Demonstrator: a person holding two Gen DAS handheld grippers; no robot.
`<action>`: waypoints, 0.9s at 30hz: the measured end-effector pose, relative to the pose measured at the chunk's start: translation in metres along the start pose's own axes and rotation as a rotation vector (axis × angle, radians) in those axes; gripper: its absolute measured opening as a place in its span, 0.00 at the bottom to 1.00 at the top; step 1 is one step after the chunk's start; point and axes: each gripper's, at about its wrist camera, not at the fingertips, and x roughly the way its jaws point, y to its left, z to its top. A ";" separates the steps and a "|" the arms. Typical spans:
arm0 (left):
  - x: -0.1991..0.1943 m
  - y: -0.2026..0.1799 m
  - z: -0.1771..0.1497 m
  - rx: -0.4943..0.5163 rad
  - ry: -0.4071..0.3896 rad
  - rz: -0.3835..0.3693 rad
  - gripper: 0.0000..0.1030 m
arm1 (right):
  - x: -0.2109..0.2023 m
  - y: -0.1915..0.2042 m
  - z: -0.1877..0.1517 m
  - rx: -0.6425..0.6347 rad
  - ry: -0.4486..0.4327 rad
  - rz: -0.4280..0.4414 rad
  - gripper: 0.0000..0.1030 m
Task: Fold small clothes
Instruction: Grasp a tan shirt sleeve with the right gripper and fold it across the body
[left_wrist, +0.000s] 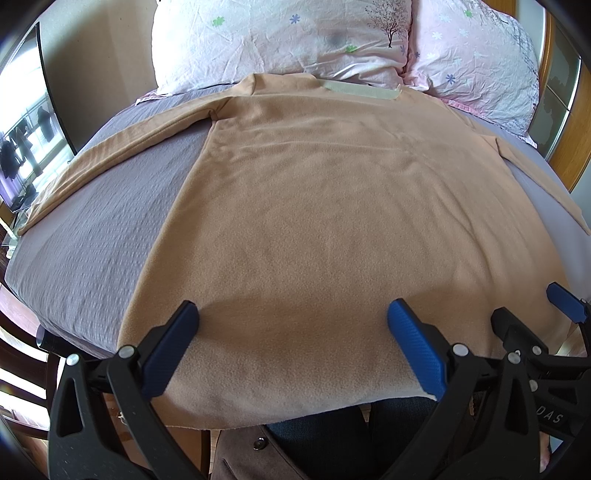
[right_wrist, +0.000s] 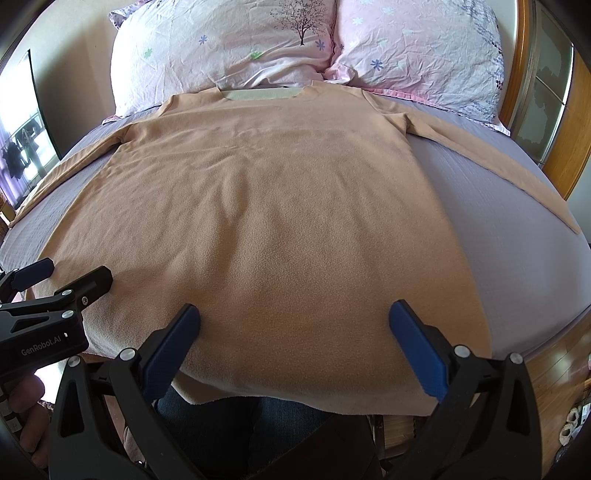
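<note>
- The tan long-sleeved fleece shirt (right_wrist: 266, 206) lies flat and face-down or face-up (cannot tell which) on the grey-lilac quilted bed cover (right_wrist: 491, 221). Its pale collar band (right_wrist: 262, 93) points toward the pillows; its hem overhangs the near bed edge.
- Both sleeves extend outward from the shirt body: the left sleeve (left_wrist: 110, 147) and the right sleeve (right_wrist: 498, 162) each run diagonally across the bed cover.
- Step in hand, as a judgement: the garment is spread and no fold is made. This is the start of the folding sequence.
- The left tool (left_wrist: 291, 332) is poised over the hem, fingers spread wide, gripping nothing.
- The right tool (right_wrist: 295, 332) is poised over the hem, beside the left tool, fingers spread wide, gripping nothing.
- Next move, as a judgement: each tool must close on a single cloth edge, at the hem or a sleeve, and carry it across the shirt body without dragging the layer beneath.
- Two pink floral pillows (right_wrist: 229, 48) lie beyond the collar band.
- Legible writing: "GenRobot.AI" (right_wrist: 40, 347) on the left tool housing; partial letters "DAS" (left_wrist: 550, 419) on the right tool housing.
</note>
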 end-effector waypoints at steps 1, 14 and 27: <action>0.000 0.000 0.000 0.000 0.000 0.000 0.98 | 0.000 0.000 0.000 0.000 0.000 0.000 0.99; 0.000 0.000 0.000 0.000 0.000 0.000 0.98 | 0.000 0.002 -0.001 -0.001 -0.001 0.000 0.99; -0.012 0.003 0.005 0.052 -0.071 -0.011 0.98 | -0.027 -0.118 0.041 0.259 -0.198 0.113 0.99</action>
